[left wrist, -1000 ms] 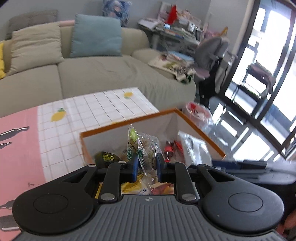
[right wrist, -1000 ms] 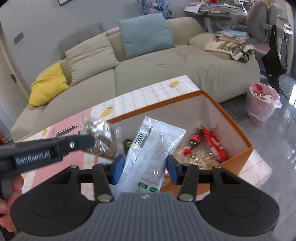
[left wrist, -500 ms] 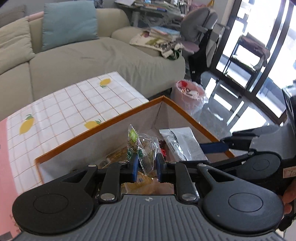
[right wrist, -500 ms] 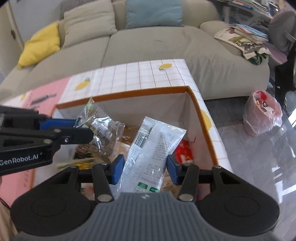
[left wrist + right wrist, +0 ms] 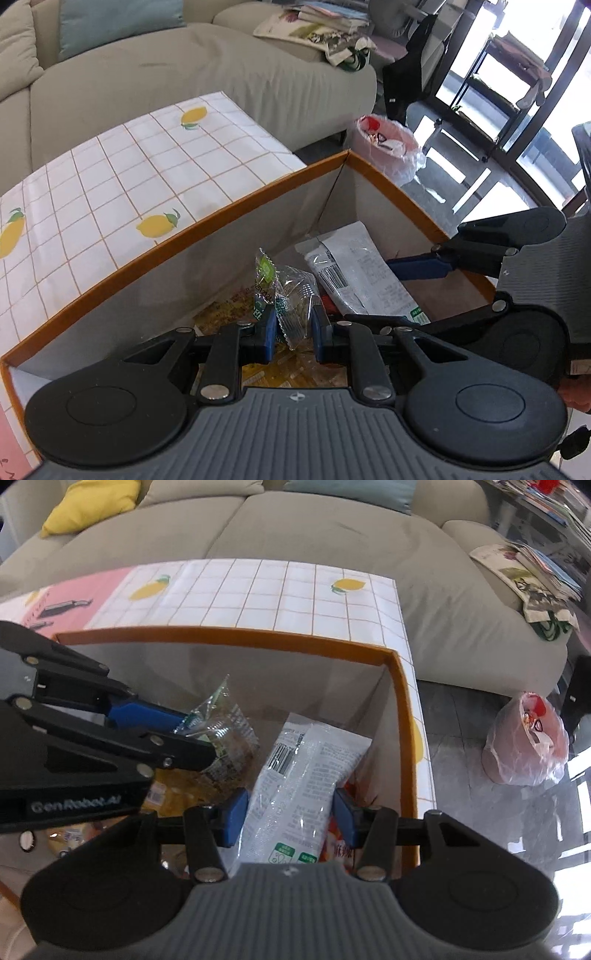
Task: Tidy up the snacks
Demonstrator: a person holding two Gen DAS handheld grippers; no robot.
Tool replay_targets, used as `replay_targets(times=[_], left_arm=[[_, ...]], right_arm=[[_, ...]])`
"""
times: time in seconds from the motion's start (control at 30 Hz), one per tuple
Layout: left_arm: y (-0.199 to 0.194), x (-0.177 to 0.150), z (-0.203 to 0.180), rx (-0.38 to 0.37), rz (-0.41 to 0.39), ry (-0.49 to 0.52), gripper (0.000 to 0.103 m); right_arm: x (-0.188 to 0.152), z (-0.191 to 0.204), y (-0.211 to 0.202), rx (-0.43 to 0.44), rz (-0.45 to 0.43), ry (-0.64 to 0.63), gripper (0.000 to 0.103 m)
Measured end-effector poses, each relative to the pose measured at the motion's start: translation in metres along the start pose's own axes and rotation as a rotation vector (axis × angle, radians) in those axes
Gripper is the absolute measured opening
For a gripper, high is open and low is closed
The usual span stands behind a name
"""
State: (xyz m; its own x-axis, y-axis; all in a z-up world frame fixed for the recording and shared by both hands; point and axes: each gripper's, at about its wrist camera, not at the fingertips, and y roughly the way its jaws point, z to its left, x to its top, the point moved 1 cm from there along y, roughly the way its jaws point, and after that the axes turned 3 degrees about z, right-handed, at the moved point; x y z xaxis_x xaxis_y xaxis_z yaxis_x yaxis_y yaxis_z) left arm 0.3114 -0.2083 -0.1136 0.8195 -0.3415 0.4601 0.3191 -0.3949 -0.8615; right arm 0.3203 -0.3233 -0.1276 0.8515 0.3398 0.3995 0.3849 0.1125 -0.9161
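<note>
Over the open box (image 5: 236, 206), a cardboard carton with an orange rim and pale inner walls, we hold both grippers pointing down into it. Our left gripper (image 5: 293, 328) is clenched on a small crinkly clear packet (image 5: 291, 295) with a green label at its sealed, zigzag-cut top; brownish pieces show through the film. The blue pads pinch the packet near its lower edge, and it hangs inside the box above the yellow wrappers (image 5: 229, 306) that lie on the bottom.

Our right gripper (image 5: 290, 818) grips a flat, glossy white pouch (image 5: 306, 775) with a barcode, fine print and small green marks near the lower end. Its blue pads press on both long edges, and the pouch stands tilted inside the box, near the right-hand wall. Beneath it we make out something red (image 5: 340, 845).

The box sits on a table under a smooth cloth (image 5: 258, 590), checked white with printed lemons. Beyond are a grey-green fabric sofa (image 5: 295, 528) and a pink plastic bag (image 5: 528, 746) on the shiny floor.
</note>
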Motion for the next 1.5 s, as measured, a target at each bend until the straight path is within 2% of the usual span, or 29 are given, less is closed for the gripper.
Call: replay_targets(times=[0.27,0.43,0.5,0.7,0.77,0.83,0.93,1.03,1.17,1.37,1.5], left_arm=[[0.004,-0.001,0.003,0.015,0.03,-0.009,0.023],[-0.005,-0.002,0.002,0.021,0.038,-0.013,0.025],[-0.012,-0.003,0.002,0.028,0.03,-0.016,0.033],[-0.05,-0.003,-0.003,0.048,-0.013,0.005,0.062],[-0.071,-0.006,-0.004,0.051,-0.037,0.015,0.068],[-0.097,-0.011,-0.004,0.063,-0.073,0.025,0.069],[-0.131,-0.022,-0.007,0.102,-0.128,0.048,0.07],[-0.172,-0.038,-0.011,0.18,-0.206,0.074,0.07],[-0.221,-0.066,-0.017,0.287,-0.316,0.087,0.07],[-0.275,-0.112,-0.019,0.374,-0.432,0.028,0.07],[-0.293,-0.142,-0.026,0.421,-0.48,0.016,0.07]], right_arm=[[0.006,0.01,0.013,-0.031,0.033,-0.07,0.051],[0.007,0.011,0.011,-0.051,0.046,-0.064,0.064],[0.007,0.011,0.008,-0.061,0.053,-0.054,0.072],[0.007,0.013,-0.013,-0.067,0.065,-0.006,0.078],[0.006,0.016,-0.025,-0.061,0.06,0.007,0.081],[0.006,0.02,-0.04,-0.064,0.049,0.022,0.085],[0.001,0.027,-0.066,-0.056,0.014,0.052,0.088],[-0.004,0.036,-0.096,-0.046,-0.041,0.109,0.089],[-0.016,0.054,-0.141,0.019,-0.167,0.193,0.093],[-0.047,0.1,-0.18,0.091,-0.292,0.265,0.095],[-0.074,0.14,-0.192,0.049,-0.353,0.273,0.095]])
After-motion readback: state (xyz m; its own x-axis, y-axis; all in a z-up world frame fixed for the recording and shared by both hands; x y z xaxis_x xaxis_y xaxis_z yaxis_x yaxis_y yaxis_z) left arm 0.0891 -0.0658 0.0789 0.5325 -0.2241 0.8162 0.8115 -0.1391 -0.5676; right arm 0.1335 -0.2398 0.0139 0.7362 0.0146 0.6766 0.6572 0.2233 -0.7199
